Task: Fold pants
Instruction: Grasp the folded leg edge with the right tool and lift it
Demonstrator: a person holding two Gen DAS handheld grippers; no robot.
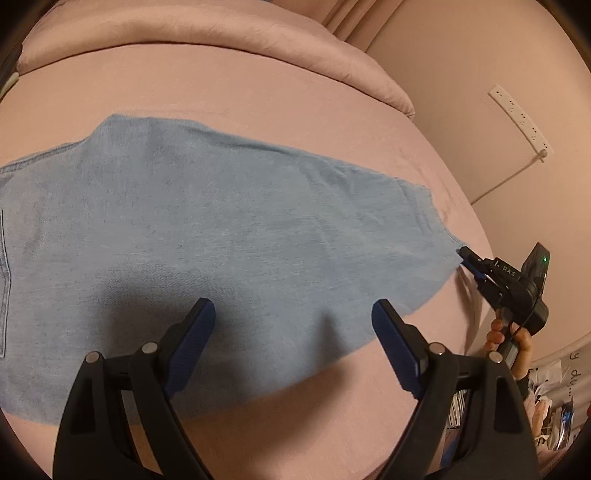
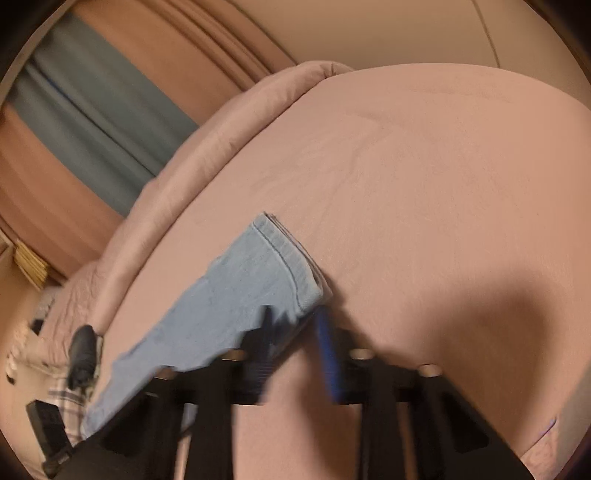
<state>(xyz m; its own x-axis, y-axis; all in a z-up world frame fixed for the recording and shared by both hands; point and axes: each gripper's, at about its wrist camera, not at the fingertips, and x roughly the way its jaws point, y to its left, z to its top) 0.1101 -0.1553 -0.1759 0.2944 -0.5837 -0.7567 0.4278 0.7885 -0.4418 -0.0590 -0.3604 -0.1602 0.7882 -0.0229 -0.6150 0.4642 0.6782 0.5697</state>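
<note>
Light blue denim pants (image 1: 221, 221) lie flat across a pink bed sheet (image 1: 258, 92), with a pocket seam at the far left and the leg end to the right. My left gripper (image 1: 293, 308) hovers open over the near edge of the leg, nothing between its fingers. At the right, a hand (image 1: 511, 338) holds my right gripper (image 1: 466, 258), whose tips meet the corner of the leg hem. In the blurred right wrist view, the right gripper (image 2: 295, 317) is shut on that corner of the pants (image 2: 229, 295), just below the stitched hem (image 2: 291, 258).
A rolled pink duvet (image 1: 221, 33) runs along the bed's far side. A white power strip (image 1: 521, 118) with its cord hangs on the wall to the right. Clutter (image 1: 554, 398) lies beyond the bed's near right edge. A black object (image 2: 83, 354) sits beside a blue-grey curtain (image 2: 92, 110).
</note>
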